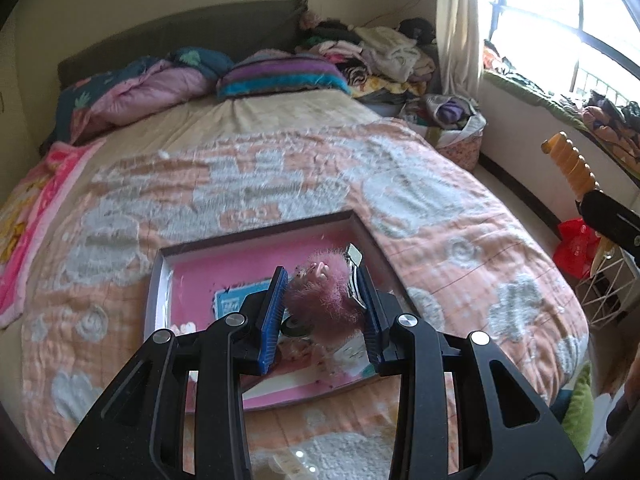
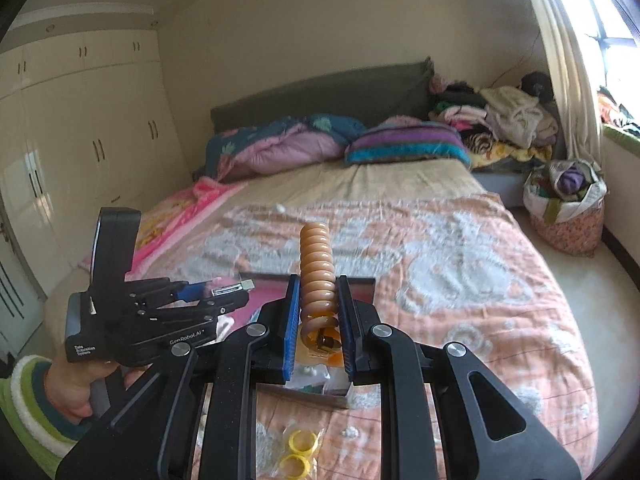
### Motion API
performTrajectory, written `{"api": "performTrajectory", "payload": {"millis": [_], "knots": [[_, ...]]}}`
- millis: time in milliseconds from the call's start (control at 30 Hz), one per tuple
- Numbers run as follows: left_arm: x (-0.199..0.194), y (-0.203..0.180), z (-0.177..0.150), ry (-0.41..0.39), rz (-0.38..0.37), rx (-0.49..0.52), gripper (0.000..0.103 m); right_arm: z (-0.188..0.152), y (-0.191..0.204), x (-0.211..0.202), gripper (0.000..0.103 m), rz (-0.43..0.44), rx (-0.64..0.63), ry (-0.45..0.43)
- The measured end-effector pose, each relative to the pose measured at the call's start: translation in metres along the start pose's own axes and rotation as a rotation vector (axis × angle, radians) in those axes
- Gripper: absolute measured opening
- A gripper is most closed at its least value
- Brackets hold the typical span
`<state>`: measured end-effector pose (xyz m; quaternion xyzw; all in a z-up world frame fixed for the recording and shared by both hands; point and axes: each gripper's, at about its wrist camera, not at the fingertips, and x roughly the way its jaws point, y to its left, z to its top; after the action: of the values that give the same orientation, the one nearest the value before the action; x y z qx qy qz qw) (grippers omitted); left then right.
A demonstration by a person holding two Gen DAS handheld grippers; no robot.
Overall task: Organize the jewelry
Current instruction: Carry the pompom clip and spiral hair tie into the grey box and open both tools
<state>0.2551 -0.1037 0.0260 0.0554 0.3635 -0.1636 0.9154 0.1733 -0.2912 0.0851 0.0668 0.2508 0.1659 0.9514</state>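
The left gripper [image 1: 324, 304] is pinching a fluffy pink hair clip [image 1: 326, 294] between its blue pads, and the clip's shiny metal part sticks up by one pad. It hangs right over the pink tray [image 1: 188, 280] lying on the bed [image 1: 280, 168]. The right gripper [image 2: 319, 322] is squeezed tight on an orange coil hair tie [image 2: 318, 268] that stands up tall between its pads, and it is over the near part of the same tray. A hand in a striped sleeve [image 2: 28, 404] holds the left tool. I think the job is about in the middle: some small things already lie in the tray, two pieces are in the air, and two yellow rings [image 2: 296, 452] wait on the blanket just in front of the tray. The tray has low walls all around, so each piece must go down inside them. The two tools are close together, so they could bump. The bed past the tray is wide and open.
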Motion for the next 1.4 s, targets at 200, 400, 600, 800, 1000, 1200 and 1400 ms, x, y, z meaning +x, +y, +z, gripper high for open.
{"api": "performTrajectory", "payload": {"millis": [200,400,600,800,1000,1200,1400], "knots": [[0.026,0.019,-0.015,0.050,0.023,-0.017,0.026,-0.014,0.002,0.044,0.017,0.004,0.002,0.084],[0.046,0.038,-0.029,0.098,0.054,-0.035,0.027,-0.029,0.005,0.084,0.017,0.022,0.010,0.153],[0.057,0.052,-0.039,0.124,0.088,-0.037,0.027,-0.050,0.006,0.126,0.017,0.024,0.042,0.234],[0.069,0.063,-0.050,0.158,0.102,-0.051,0.027,-0.066,0.006,0.154,0.017,0.017,0.060,0.296],[0.077,0.066,-0.062,0.174,0.083,-0.077,0.027,-0.078,0.009,0.169,0.018,-0.008,0.072,0.324],[0.083,0.057,-0.066,0.185,0.074,-0.066,0.027,-0.071,0.006,0.132,0.047,-0.026,0.117,0.233],[0.084,0.046,-0.068,0.195,0.076,-0.065,0.027,-0.053,-0.008,0.055,0.065,-0.076,0.110,0.100]]}}
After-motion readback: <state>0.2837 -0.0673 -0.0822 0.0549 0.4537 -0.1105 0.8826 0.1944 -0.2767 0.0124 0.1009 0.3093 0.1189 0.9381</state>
